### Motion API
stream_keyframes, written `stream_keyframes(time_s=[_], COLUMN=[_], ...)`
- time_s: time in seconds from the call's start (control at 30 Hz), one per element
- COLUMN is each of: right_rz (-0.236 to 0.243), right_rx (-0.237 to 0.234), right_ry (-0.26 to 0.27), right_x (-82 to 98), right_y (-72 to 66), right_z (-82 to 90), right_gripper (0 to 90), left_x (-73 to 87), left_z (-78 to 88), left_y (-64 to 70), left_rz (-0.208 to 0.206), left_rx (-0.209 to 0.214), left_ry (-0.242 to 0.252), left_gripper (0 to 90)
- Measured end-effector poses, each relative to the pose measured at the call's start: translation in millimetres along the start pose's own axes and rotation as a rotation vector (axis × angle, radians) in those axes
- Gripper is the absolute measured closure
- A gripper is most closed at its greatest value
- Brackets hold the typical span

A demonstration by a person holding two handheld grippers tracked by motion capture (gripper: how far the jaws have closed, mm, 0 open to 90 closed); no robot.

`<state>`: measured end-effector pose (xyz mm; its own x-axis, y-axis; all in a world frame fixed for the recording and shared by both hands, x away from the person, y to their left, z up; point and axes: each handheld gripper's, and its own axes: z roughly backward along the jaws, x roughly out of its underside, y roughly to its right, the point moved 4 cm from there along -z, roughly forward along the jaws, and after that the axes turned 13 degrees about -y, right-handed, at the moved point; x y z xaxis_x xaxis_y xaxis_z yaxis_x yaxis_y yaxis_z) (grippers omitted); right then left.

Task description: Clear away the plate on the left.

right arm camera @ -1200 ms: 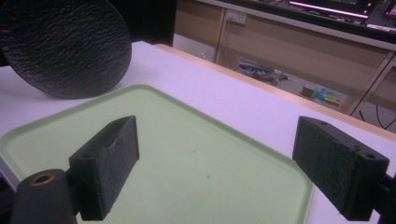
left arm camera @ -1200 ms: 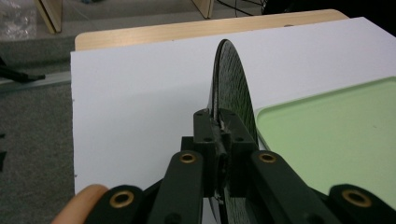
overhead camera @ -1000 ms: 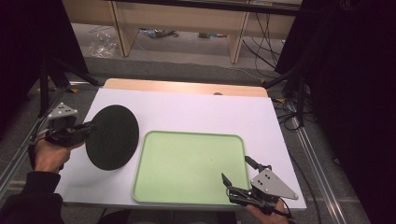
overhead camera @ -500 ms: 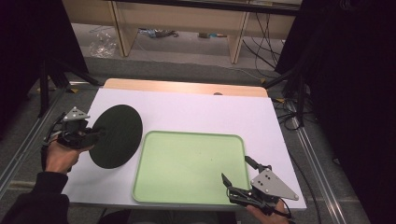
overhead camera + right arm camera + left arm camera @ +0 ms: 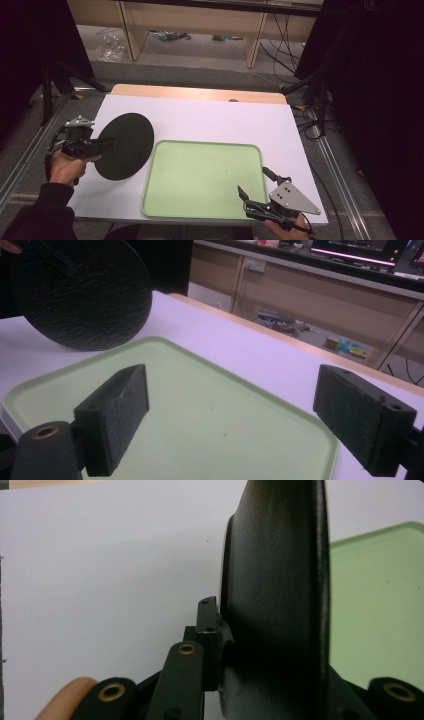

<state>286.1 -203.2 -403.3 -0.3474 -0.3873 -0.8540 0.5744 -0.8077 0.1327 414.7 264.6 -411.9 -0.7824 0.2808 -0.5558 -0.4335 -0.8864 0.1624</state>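
Left gripper (image 5: 102,145) pinching black plate (image 5: 125,145) beside bare green tray (image 5: 200,175); right gripper (image 5: 252,192) spread

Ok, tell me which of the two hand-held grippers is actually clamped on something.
The left hand-held gripper: its jaws pinch the rim of the black round plate. The right hand-held gripper stands open by the green tray, holding nothing.

Dim room around an evenly lit white table (image 5: 210,120); views soft and grainy, the black plate (image 5: 275,605) blurred up close.
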Motion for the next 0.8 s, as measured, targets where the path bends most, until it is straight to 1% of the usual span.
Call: stream_keyframes(time_s=[0.03, 0.13, 0.17, 0.2, 0.23, 0.27, 0.3, 0.33, 0.37, 0.4, 0.47, 0.5, 0.53, 0.57, 0.63, 0.67, 0.7, 0.73, 0.77, 0.8], right_rz=[-0.003, -0.003, 0.006, 0.020, 0.021, 0.021, 0.018, 0.011, 0.010, 0.010, 0.008, 0.000, 0.000, 0.002, -0.001, -0.001, -0.005, -0.005, 0.006, 0.003], right_rx=[0.004, 0.005, 0.006, 0.015, 0.010, 0.010, 0.011, 0.009, 0.004, 0.008, 0.004, -0.001, -0.001, -0.003, -0.003, -0.003, 0.000, 0.000, 0.004, 0.003], right_ry=[0.000, 0.007, 0.016, 0.022, 0.011, 0.011, 0.013, 0.014, 0.005, 0.007, 0.002, 0.007, 0.007, -0.004, -0.005, -0.005, 0.002, 0.002, -0.005, -0.005], right_x=[0.4, 0.2, -0.5, -0.9, 0.1, 0.1, -0.1, -0.5, -0.3, 0.0, 0.4, -0.2, -0.2, 0.6, 0.9, 0.9, 0.1, 0.1, 0.9, 0.9], right_y=[0.0, -0.1, 0.3, 1.2, 1.0, 1.0, 1.1, 0.9, 0.8, 0.6, 0.3, -0.8, -0.8, -0.7, -0.6, -0.6, -0.8, -0.8, -0.5, -0.6], right_z=[-0.5, 0.0, -0.3, -1.0, -1.7, -1.7, -1.2, -0.8, -0.8, -1.5, -0.8, -0.3, -0.3, -0.6, -0.4, -0.4, -0.6, -0.6, -1.7, -1.4], right_gripper=[15.3, 15.4, 15.4, 15.4, 15.4, 15.4, 15.4, 15.3, 15.3, 15.4, 15.3, 15.4, 15.4, 15.3, 15.3, 15.3, 15.3, 15.3, 15.3, 15.4], left_x=[-1.8, -3.8, -4.2, -4.2, -3.1, -3.1, -2.9, -2.0, -1.7, -1.8, -1.6, -1.2, -1.2, -1.6, -1.2, -1.2, -1.0, -1.0, -0.6, -2.8], left_z=[2.1, 4.6, 5.8, 6.6, 6.2, 6.2, 4.7, 4.5, 4.0, 4.3, 5.5, 9.1, 9.1, 13.5, 16.8, 16.8, 18.9, 18.9, 20.3, 20.9], left_y=[-1.4, -3.7, -4.7, -5.8, -8.8, -8.8, -8.0, -9.2, -11.2, -11.6, -11.7, -12.5, -12.5, -14.5, -16.5, -16.5, -17.9, -17.9, -19.2, -16.4], left_rz=[-0.009, -0.009, 0.000, 0.016, 0.040, 0.040, 0.069, 0.069, 0.091, 0.097, 0.093, 0.086, 0.086, 0.090, 0.111, 0.111, 0.140, 0.140, 0.132, 0.141], left_rx=[0.002, 0.010, 0.013, 0.020, 0.055, 0.055, 0.076, 0.095, 0.104, 0.107, 0.109, 0.109, 0.109, 0.103, 0.110, 0.110, 0.126, 0.126, 0.123, 0.129], left_ry=[-0.017, -0.011, 0.000, 0.002, -0.003, -0.003, 0.015, 0.007, 0.015, 0.017, 0.016, 0.015, 0.015, 0.020, 0.034, 0.034, 0.047, 0.047, 0.040, 0.057], left_gripper=[78.2, 78.3, 78.3, 78.4, 78.3, 78.4, 78.4, 78.4, 78.4, 78.4, 78.4, 78.5, 78.5, 78.4, 78.4, 78.4, 78.4, 78.4, 78.4, 78.4])
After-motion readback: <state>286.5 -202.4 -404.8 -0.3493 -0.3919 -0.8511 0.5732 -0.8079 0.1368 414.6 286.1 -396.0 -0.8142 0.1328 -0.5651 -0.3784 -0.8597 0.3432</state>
